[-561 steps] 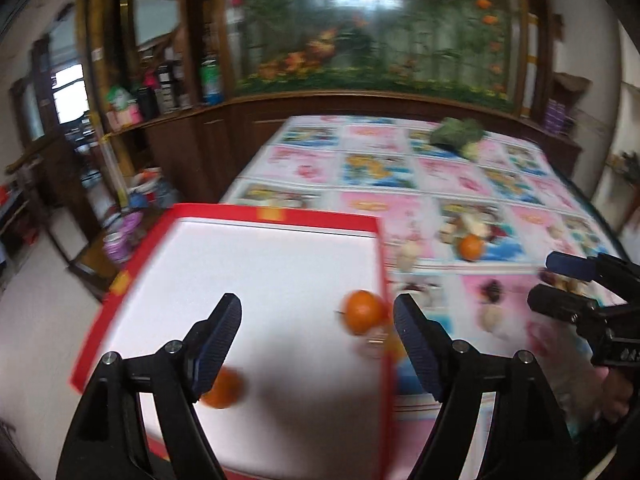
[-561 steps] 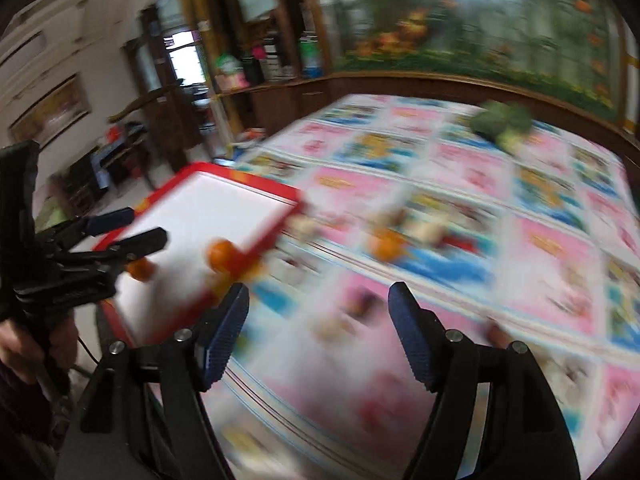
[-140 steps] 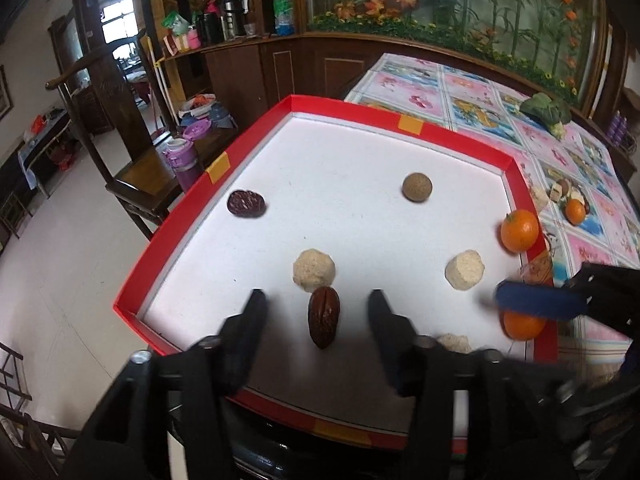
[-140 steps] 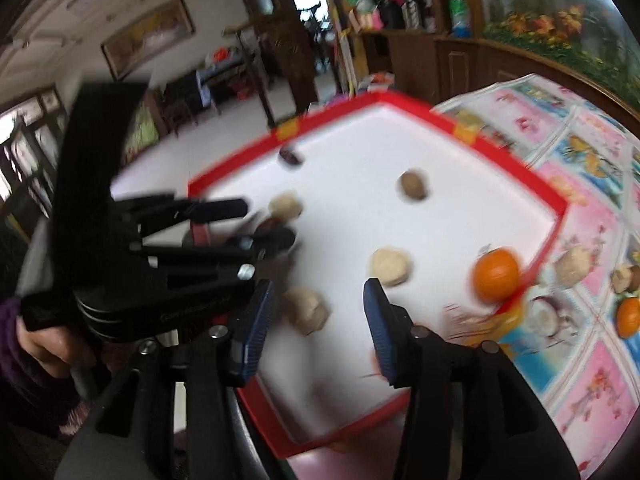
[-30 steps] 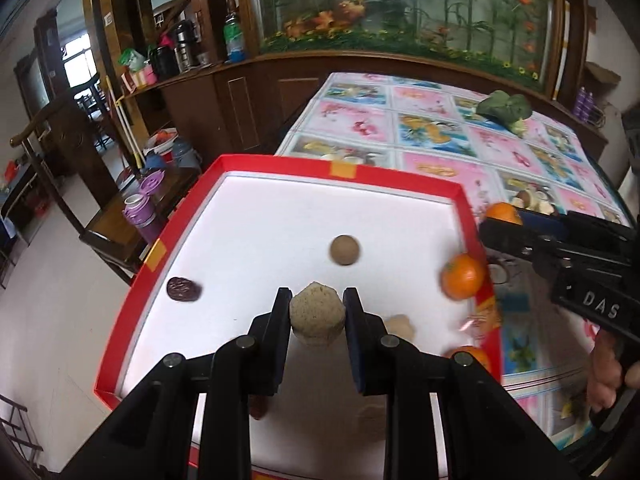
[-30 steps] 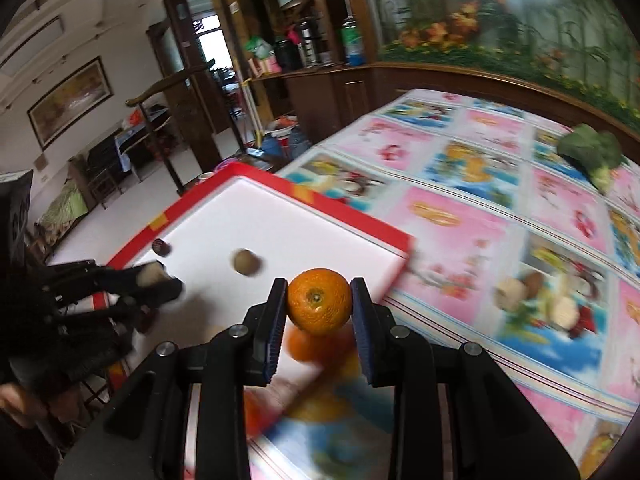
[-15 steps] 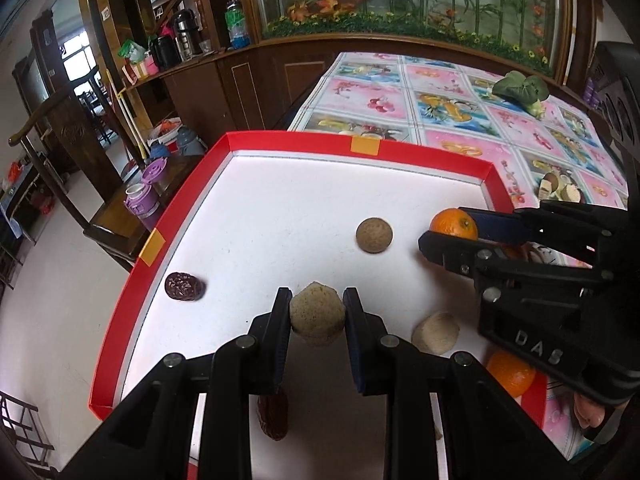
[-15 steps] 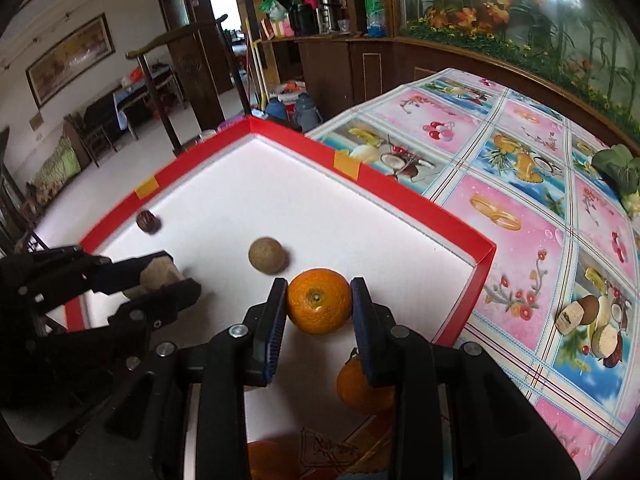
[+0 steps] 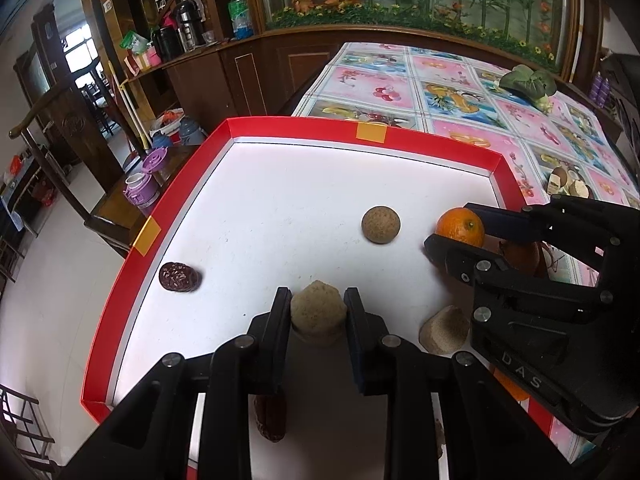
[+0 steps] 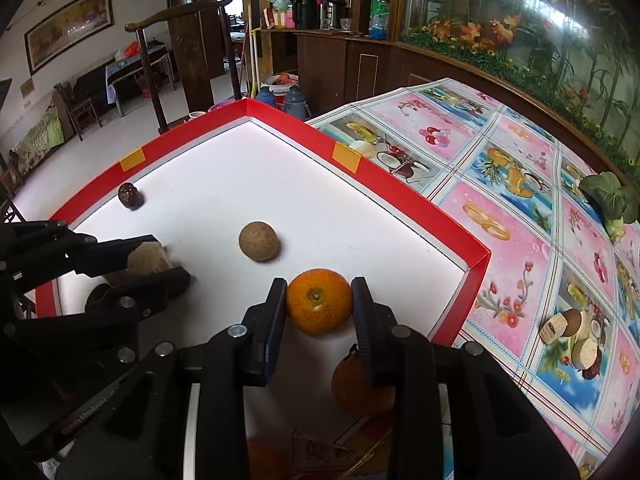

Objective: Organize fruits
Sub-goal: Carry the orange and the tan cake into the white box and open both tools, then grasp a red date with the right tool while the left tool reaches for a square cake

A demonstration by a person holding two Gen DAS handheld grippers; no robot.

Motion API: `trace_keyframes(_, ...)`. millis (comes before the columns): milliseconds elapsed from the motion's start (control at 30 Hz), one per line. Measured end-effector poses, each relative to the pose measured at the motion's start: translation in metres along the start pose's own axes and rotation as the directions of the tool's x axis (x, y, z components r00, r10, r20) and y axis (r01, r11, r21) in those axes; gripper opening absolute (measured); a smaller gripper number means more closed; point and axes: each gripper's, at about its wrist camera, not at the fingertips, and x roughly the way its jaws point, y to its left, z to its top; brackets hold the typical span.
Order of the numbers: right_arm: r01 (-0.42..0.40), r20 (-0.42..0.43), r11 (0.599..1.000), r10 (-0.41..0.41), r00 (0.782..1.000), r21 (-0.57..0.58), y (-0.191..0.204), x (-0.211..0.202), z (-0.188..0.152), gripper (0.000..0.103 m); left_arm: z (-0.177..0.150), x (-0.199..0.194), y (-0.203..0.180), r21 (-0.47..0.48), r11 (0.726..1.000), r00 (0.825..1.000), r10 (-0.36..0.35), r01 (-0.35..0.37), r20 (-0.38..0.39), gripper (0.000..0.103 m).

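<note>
We hold orange (image 10: 319, 301) in right tool (image 10: 319, 308), beige lumpy fruit (image 9: 318, 309) in left tool (image 9: 318, 312), both over red-rimmed tray (image 9: 280, 123). Lower gently beside like fruit, then release.

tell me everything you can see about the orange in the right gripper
The orange is round, bright, with dimpled peel and a small stem scar facing the right wrist camera. It sits clamped between the fingers of the right gripper, over the white floor of the red-walled tray, near its right wall. Whether it touches the floor is unclear. The left view shows it too.
</note>
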Motion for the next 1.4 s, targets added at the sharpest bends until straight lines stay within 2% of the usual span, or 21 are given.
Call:
trace_keyframes(233, -0.019, -0.007, 1.0, 0.019, 1.0, -0.011, 0.002, -0.002, 0.0, 0.043, -0.001, -0.005, 0.005, -0.018, 1.0, 1.0, 0.012, -0.012, 0.003, 0.036)
trace_keyframes(367, 0.0, 0.01, 1.0, 0.0, 1.0, -0.017, 0.001, -0.007, 0.0, 0.054, 0.002, -0.01, 0.003, -0.021, 1.0, 1.0, 0.022, -0.022, 0.015, 0.037)
trace_keyframes(633, 0.0, 0.062, 1.0, 0.0, 0.998, 0.005, -0.01, -0.024, 0.002, 0.056, 0.006, -0.021, 0.002, -0.028, 0.999, 0.999, 0.043, -0.042, 0.032, 0.041)
trace_keyframes(767, 0.004, 0.067, 1.0, -0.005, 0.998, 0.02, -0.019, -0.03, 0.002, 0.056, 0.01, -0.03, -0.004, -0.035, 0.998, 0.997, 0.06, -0.059, 0.051, 0.05)
trace_keyframes(833, 0.005, 0.066, 0.999, -0.007, 0.998, 0.036, -0.029, -0.034, 0.0, 0.057, 0.014, -0.035, -0.008, -0.031, 0.998, 0.996, 0.061, -0.059, 0.061, 0.052)
trace_keyframes(900, 0.018, 0.064, 0.998, -0.021, 0.998, 0.053, -0.042, -0.036, -0.003, 0.057, 0.016, -0.04, -0.015, -0.023, 0.998, 0.995, 0.063, -0.061, 0.075, 0.062)
trace_keyframes(1100, 0.057, 0.054, 0.989, -0.065, 0.996, 0.133, -0.089, -0.047, -0.011, 0.057, 0.025, -0.048, -0.05, 0.041, 0.998, 0.995, 0.042, -0.046, 0.089, 0.068)
trace_keyframes(1300, 0.123, 0.032, 0.961, -0.135, 0.99, 0.247, -0.16, -0.058, -0.026, 0.057, 0.037, -0.049, -0.095, 0.135, 0.991, 0.996, 0.004, -0.017, 0.094, 0.071)
trace_keyframes(1400, 0.128, 0.003, 0.95, -0.134, 0.991, 0.284, -0.193, -0.061, -0.039, 0.057, 0.044, -0.045, -0.117, 0.178, 0.984, 0.995, -0.013, -0.004, 0.095, 0.072)
